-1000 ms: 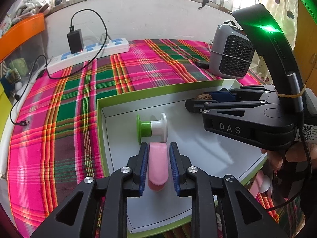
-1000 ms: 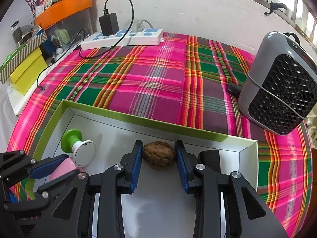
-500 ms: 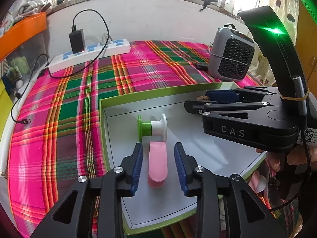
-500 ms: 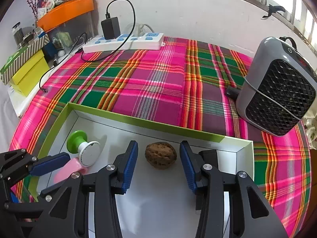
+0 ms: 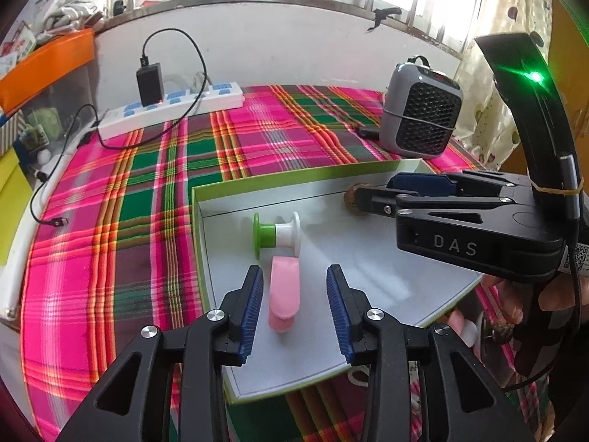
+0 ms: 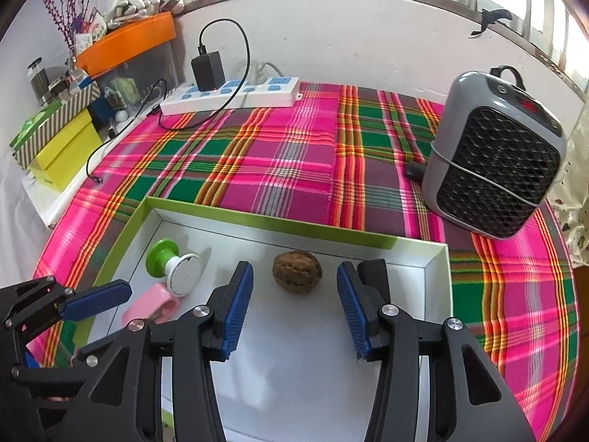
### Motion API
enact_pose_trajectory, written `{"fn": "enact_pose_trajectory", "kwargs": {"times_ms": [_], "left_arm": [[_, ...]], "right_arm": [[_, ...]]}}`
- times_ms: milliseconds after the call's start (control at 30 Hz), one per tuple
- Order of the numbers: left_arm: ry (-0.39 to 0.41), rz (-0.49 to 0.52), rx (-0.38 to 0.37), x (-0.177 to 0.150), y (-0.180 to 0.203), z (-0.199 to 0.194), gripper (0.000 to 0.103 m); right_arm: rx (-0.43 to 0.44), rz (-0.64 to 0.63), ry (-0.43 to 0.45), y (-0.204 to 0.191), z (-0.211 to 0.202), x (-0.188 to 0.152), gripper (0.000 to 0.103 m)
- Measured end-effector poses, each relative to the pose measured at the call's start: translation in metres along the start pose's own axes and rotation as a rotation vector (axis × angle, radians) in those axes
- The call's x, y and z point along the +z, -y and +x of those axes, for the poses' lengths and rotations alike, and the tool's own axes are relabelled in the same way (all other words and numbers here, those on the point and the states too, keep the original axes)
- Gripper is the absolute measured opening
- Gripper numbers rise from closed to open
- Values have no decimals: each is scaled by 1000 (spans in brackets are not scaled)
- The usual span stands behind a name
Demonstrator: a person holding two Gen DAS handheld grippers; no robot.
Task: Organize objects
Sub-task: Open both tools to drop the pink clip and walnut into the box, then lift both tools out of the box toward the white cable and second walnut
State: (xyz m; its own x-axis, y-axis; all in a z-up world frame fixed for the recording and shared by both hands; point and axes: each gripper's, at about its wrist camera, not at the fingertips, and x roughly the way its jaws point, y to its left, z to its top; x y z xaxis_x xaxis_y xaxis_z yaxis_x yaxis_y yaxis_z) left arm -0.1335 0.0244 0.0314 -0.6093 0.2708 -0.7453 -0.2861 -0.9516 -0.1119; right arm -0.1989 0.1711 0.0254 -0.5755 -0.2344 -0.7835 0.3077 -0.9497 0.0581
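Note:
A white tray with a green rim (image 5: 276,184) (image 6: 257,219) lies on the plaid cloth. In it lie a pink clip (image 5: 283,296) (image 6: 151,305), a green and white spool (image 5: 276,235) (image 6: 175,265) and a brown walnut (image 6: 297,272) (image 5: 353,199). My left gripper (image 5: 294,309) is open, its fingers either side of the pink clip and apart from it. My right gripper (image 6: 294,309) is open, just in front of the walnut and not touching it; it shows in the left wrist view (image 5: 416,191) as well.
A grey heater (image 6: 497,169) (image 5: 421,118) stands at the right on the cloth. A white power strip (image 6: 232,95) (image 5: 169,110) with a black charger and cable lies at the back. Boxes and an orange bin (image 6: 129,42) stand beyond the left edge.
Both grippers have opened and drawn back. The left let go of the pink clip and the right let go of the walnut; both objects now lie in the tray.

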Motion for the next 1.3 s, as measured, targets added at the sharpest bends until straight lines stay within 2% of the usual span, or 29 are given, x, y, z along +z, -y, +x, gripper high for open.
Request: {"fn": "enact_pose_trajectory", "kwargs": {"times_ms": [533, 933, 1067, 1133, 1300], "left_arm": [[54, -47, 15, -17, 0, -35, 34], [69, -79, -20, -40, 9, -54, 34], [56, -102, -42, -47, 12, -54, 35], [47, -108, -56, -51, 14, -54, 39], [16, -95, -77, -60, 25, -50, 40]], "right_arm": [[-1, 49, 75, 12, -42, -30, 49], [-21, 91, 118, 22, -73, -65, 49], [-34, 98, 125, 25, -81, -78, 49], [-36, 108, 125, 28, -84, -85, 49], [-40, 109, 136, 30, -94, -104, 49]]}}
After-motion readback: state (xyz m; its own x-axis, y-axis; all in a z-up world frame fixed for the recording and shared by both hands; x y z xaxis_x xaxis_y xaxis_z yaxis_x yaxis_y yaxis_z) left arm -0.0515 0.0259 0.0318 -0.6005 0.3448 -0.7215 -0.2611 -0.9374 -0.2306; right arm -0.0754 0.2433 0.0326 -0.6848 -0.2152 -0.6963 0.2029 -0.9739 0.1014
